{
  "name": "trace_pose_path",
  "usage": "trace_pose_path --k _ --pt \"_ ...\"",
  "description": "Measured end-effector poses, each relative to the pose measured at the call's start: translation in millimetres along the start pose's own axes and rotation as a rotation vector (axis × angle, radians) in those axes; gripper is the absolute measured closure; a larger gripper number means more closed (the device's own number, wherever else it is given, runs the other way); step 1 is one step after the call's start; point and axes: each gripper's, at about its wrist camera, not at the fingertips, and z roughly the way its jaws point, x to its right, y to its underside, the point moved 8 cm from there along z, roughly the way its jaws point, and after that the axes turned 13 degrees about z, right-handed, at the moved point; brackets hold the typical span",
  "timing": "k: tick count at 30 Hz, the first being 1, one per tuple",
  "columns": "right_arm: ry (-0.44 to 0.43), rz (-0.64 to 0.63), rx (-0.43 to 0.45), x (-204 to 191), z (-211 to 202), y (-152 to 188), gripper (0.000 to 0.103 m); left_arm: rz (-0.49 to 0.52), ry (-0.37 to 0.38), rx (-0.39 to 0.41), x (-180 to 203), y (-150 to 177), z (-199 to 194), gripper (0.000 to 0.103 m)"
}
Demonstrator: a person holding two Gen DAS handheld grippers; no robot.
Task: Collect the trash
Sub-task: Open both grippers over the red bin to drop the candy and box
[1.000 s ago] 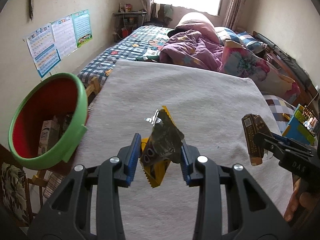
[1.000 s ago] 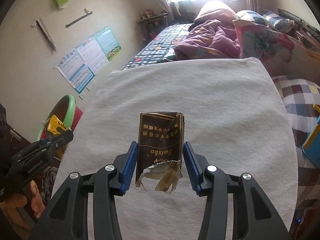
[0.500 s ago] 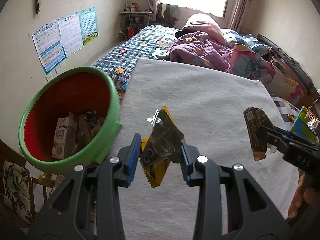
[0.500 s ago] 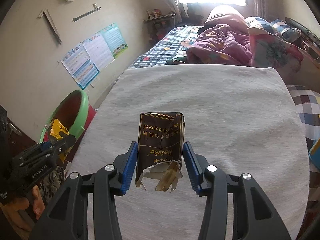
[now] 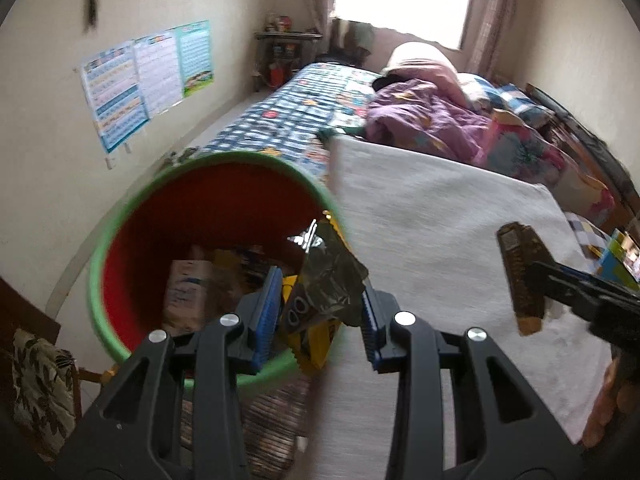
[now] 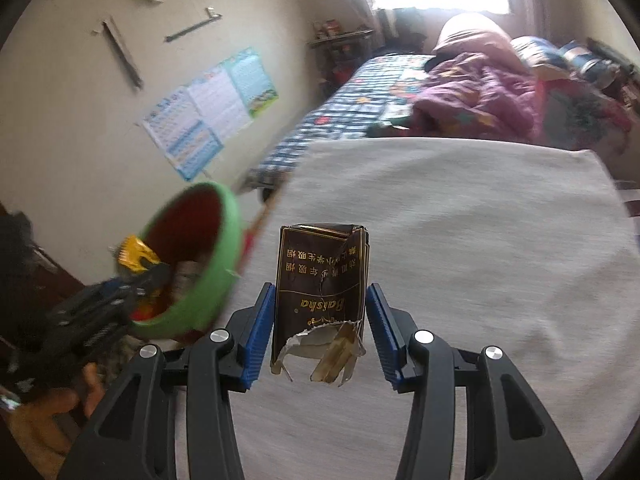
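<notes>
My left gripper (image 5: 320, 312) is shut on a crumpled yellow and dark snack wrapper (image 5: 324, 284) and holds it over the near rim of the green bin (image 5: 120, 208) with a red inside. The bin holds a small carton (image 5: 184, 292) and other trash. My right gripper (image 6: 320, 320) is shut on a torn brown cigarette pack (image 6: 320, 276) above the grey cloth (image 6: 460, 240). In the right wrist view the bin (image 6: 224, 248) is to the left, with the left gripper (image 6: 132, 276) and its wrapper (image 6: 134, 254) at its rim. The left wrist view shows the pack (image 5: 520, 272) at right.
The grey cloth (image 5: 440, 216) covers a table beside a bed with a checked blanket (image 5: 296, 120) and purple bedding (image 5: 424, 120). Posters (image 5: 144, 80) hang on the left wall. A patterned chair cushion (image 5: 40, 384) is at lower left.
My left gripper has swung left with the wrapper, from over the cloth to over the bin's rim. My right gripper has also moved left, still holding the pack.
</notes>
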Motion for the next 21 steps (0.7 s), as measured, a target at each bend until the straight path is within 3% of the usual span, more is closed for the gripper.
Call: trace_pose_path --k 7,11,13,15,21 --pt "-0.153 -0.05 -0.064 -92.1 49.3 -8.3 0.058 -0.044 -0.067 -0.047 -64.5 10.7 15.4 0.063" --pt "-0.216 -0.05 -0.075 -124.9 68.5 -17.1 0.049 -0.082 -0.104 -0.02 -86.7 12.6 11.8 0.024" --pt "-0.229 -0.027 -0.065 -130.1 71.2 -21.2 0.032 -0.098 -0.113 -0.002 -93.8 11.5 9.1 0.02" --pt "-0.232 -0.007 -0.039 -129.2 66.8 -26.3 0.029 -0.097 -0.129 -0.001 -97.0 11.2 8.5 0.009" --pt "-0.142 0.014 0.107 -92.1 33.8 -41.8 0.015 -0.052 -0.126 0.1 -89.9 -9.0 -3.6 0.006"
